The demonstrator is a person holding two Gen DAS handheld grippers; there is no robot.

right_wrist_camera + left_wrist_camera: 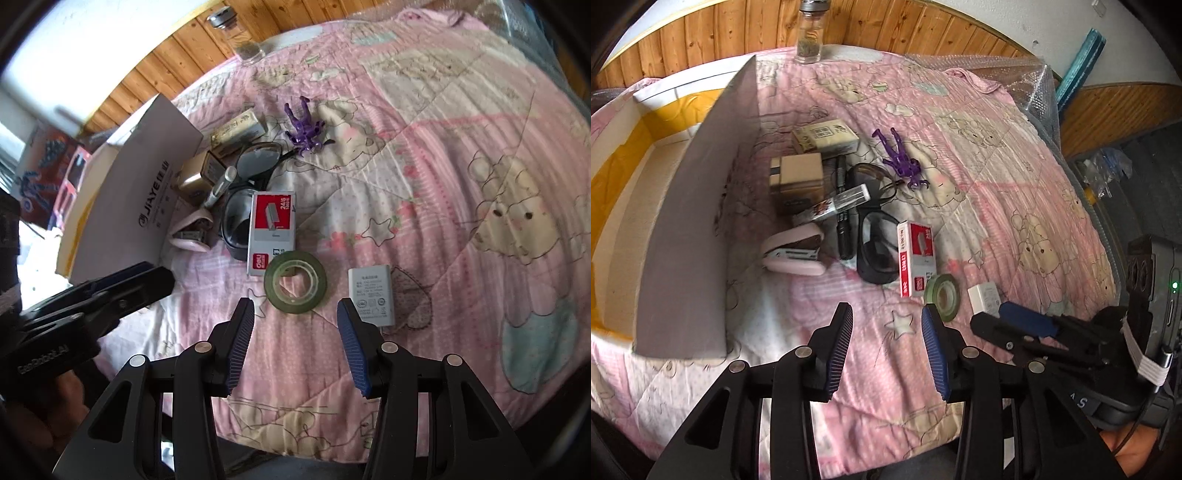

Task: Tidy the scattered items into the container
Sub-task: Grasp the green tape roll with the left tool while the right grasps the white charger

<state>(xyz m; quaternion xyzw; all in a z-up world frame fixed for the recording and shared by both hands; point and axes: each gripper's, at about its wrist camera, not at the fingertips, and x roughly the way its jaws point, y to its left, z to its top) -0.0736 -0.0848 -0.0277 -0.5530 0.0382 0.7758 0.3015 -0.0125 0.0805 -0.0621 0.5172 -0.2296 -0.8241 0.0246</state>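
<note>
From my left wrist camera, my left gripper (886, 325) hangs wide open over the pink quilted blanket (997, 177), nothing between its ribbed blue pads. The scattered items sit above it, mid-frame. The red-and-white staple box (916, 258) is a flat cardboard slab, its long axis running up and down the frame. Touching its lower right corner lies the tape roll (942, 295), a flat greenish ring just beyond my right-hand finger. The white charger (984, 297) lies just right of the tape, near the tip of my right gripper (1008, 319), whose opening I cannot tell here. The pink stapler (794, 254) lies across the frame, beside the grey flap of the container (683, 240), an open box filling the left side. Black glasses (877, 243) lie beside the staple box.

From my right wrist camera, my right gripper (295, 314) is spread wide and empty. The tape roll (295, 282) lies flat just beyond and between its fingertips, hole facing up. The charger (371, 295), a smooth grey-white block, lies lengthwise up the frame, just beside my right-hand finger. The staple box (271, 232) points up-frame, its near end touching the tape. A purple plastic figure (304, 127) sprawls well beyond, upper centre. The container (147, 192) stands at left, with my left gripper (162, 282) below it.
</note>
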